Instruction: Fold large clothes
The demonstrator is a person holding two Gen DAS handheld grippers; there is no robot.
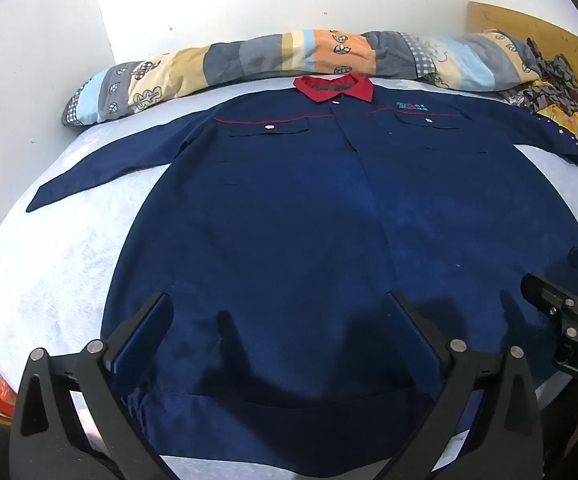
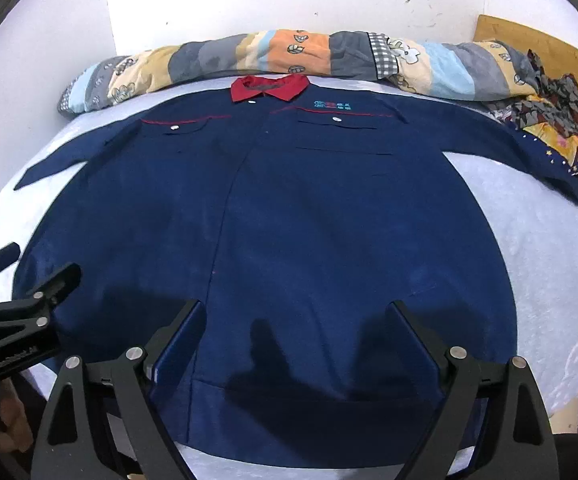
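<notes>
- A navy shirt [image 1: 289, 208] lies flat and face up across the bed [image 1: 73, 248], sleeves spread toward both side edges.
- Its red collar [image 1: 333, 87] sits at the far edge, touching a rolled patchwork quilt [image 1: 249, 60].
- Left gripper [image 1: 281, 308] and right gripper [image 2: 295, 308] hang over the hem, fingers spread, holding nothing.

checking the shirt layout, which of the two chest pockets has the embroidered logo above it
The chest pocket on the picture's right. Teal and red lettering sits just above its red piping; the other pocket has piping only.
</notes>
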